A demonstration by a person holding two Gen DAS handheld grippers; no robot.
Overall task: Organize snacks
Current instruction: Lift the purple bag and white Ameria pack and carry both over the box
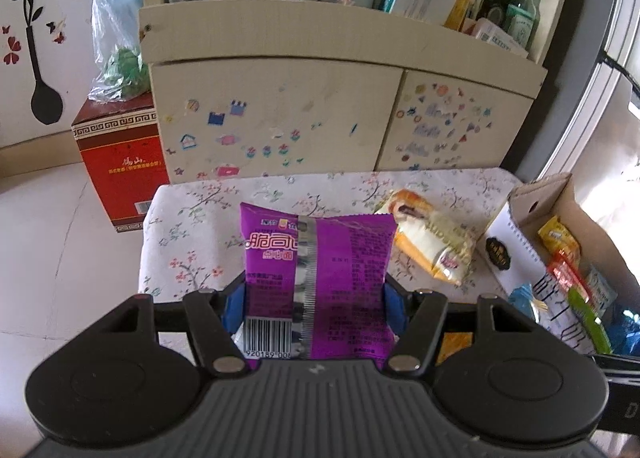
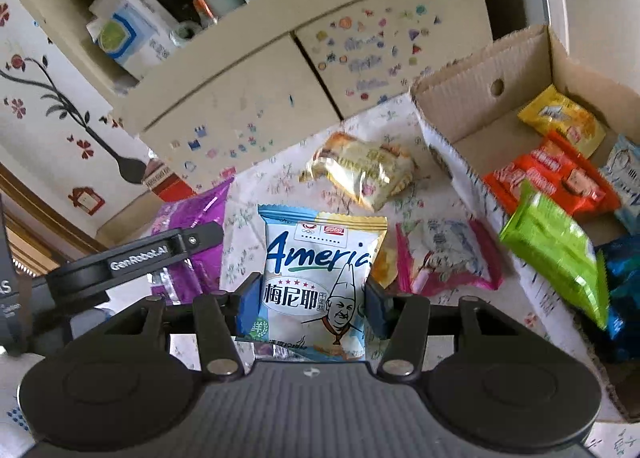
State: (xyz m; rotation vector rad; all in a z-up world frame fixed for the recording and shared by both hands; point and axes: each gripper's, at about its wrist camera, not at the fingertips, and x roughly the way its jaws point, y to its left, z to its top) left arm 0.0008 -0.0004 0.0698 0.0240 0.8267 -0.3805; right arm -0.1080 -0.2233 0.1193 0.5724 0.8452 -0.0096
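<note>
The right claw (image 2: 306,308) pinches a white and blue snack pack (image 2: 318,286), held up off the tabletop (image 2: 276,181). The open cardboard box (image 2: 472,97) with snacks in it sits at the right of the frame, so that pack likely goes that way. The left claw (image 1: 316,306) pinches a purple snack bag (image 1: 320,278), and its box (image 1: 532,213) is farther right.
</note>
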